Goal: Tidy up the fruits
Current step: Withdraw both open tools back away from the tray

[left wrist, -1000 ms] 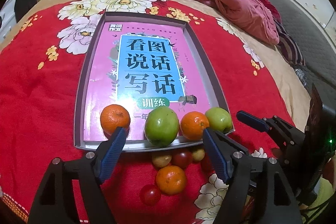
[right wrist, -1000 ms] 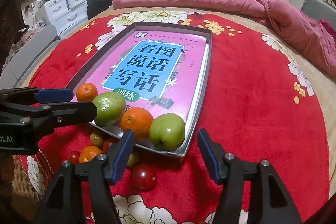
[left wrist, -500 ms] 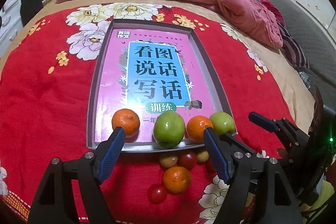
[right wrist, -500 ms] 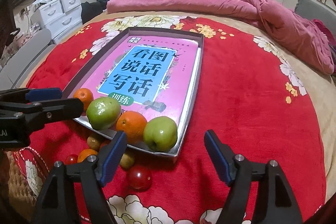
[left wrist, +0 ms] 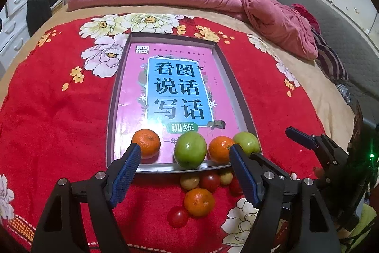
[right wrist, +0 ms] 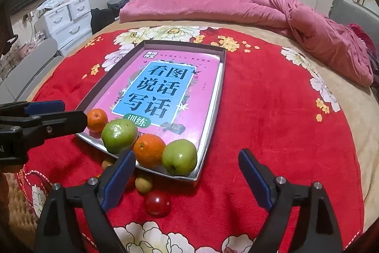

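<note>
I read right tool [right wrist: 187, 172] jaws apart, just been opening, nothing between; left tool [left wrist: 183, 166] apart, empty. Two green apples [right wrist: 179, 157], two oranges [right wrist: 148, 149] lined along tray [right wrist: 214, 110] near edge; smaller fruits [left wrist: 199, 202] on bed blanket [right wrist: 272, 122] beside tray

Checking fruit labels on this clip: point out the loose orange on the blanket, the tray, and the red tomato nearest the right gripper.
Loose orange [left wrist: 199, 202], left wrist view, centre of its peel.
Tray [right wrist: 214, 110], right wrist view, right wall.
Red tomato [right wrist: 158, 203], right wrist view, middle of its skin.
</note>
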### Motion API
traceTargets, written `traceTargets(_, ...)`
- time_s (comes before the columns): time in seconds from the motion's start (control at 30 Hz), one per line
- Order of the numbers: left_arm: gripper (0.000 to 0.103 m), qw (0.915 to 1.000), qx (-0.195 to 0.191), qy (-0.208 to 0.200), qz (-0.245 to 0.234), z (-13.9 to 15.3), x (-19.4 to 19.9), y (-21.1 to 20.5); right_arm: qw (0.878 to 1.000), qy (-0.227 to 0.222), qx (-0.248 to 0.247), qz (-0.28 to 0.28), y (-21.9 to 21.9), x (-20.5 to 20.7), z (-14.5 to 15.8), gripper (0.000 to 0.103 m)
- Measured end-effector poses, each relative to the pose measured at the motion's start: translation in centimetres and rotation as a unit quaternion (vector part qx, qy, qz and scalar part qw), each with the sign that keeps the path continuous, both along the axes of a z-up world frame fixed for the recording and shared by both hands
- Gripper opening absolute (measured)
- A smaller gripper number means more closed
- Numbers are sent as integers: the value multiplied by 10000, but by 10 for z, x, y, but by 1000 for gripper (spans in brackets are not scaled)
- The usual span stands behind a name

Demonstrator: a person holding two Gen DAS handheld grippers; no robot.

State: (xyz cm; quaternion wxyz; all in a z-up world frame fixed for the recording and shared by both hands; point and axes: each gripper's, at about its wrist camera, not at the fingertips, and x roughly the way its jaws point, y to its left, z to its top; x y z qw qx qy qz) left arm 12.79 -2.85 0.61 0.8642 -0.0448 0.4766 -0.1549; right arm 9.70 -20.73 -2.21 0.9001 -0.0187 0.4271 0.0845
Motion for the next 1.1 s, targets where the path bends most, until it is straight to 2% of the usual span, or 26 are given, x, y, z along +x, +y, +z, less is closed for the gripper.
traceTargets(0.73, 78, 9997, -150, -185, 64, 26, -13, 20, 9992, -354, 196, -64, -2, -13, 26, 101)
traceTargets(1.1, 78, 9992, -182, -285, 203, 38, -23, 37, 9977, -562, 366, -14, 0, -22, 44, 102)
